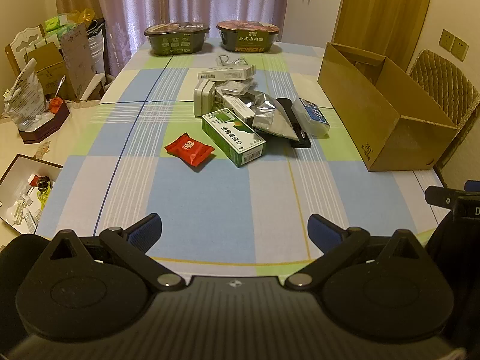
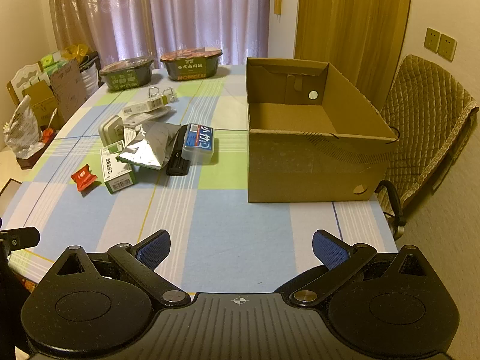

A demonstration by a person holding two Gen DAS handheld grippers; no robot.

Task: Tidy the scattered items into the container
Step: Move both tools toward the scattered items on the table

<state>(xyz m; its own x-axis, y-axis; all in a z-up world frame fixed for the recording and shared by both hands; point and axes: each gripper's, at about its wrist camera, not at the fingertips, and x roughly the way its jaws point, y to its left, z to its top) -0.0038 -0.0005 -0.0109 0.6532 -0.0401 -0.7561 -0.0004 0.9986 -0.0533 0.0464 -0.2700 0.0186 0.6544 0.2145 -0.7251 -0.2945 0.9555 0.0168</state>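
Left gripper (image 1: 234, 230): your blue-padded fingers are spread wide and hold nothing.
Right gripper (image 2: 241, 247): yours is spread wide too, nothing held.
Container: the open brown cardboard box (image 2: 315, 165) sits at your right camera's 1 o'clock, no scattered item visible inside.
Pile: at 11 o'clock there, the red sweet wrapper (image 2: 84, 177), green-and-white carton (image 2: 117, 168), crumpled silver foil pouch (image 2: 150, 147) and blue-labelled clear plastic case (image 2: 198, 144) lie on the checked tablecloth (image 2: 222, 228).

Matt corrugated cardboard box (image 2: 315, 162); crinkled glossy foil pouch (image 2: 148, 147); woven checked cloth tablecloth (image 2: 225, 234); quilted fabric chair cover (image 2: 426, 114).
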